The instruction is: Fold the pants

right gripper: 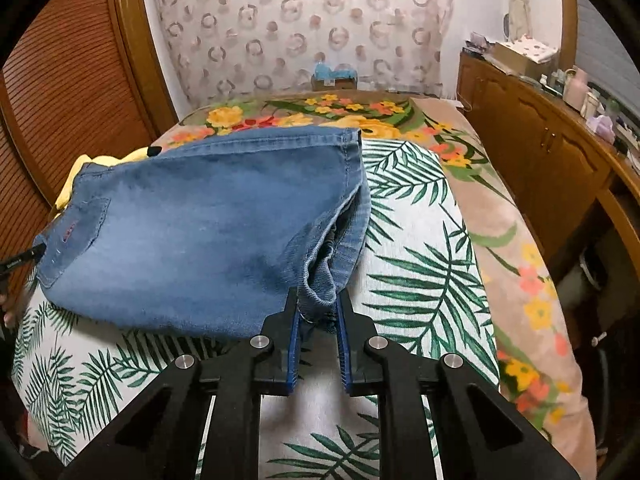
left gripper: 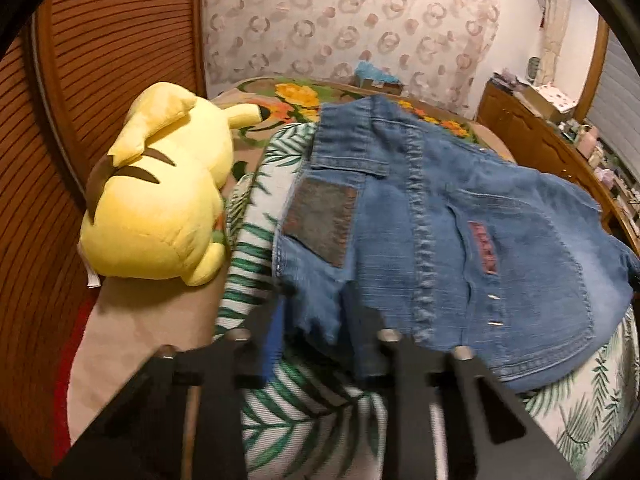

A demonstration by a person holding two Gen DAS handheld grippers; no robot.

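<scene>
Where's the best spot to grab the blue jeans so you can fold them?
Grab the denim jeans by the near edge, one corner per gripper, coming in low from the near side. The hems poke out there, so thin layers fit between the fingers, as the right gripper shows.

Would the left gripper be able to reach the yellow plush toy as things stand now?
Probably not right away: the left gripper is closed on the jeans' near edge. The yellow plush toy lies just beside it on the bed, nothing between.

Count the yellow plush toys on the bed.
1. The yellow plush toy lies at the bed's left side, beside the denim pants; others may be hidden behind them.
</scene>
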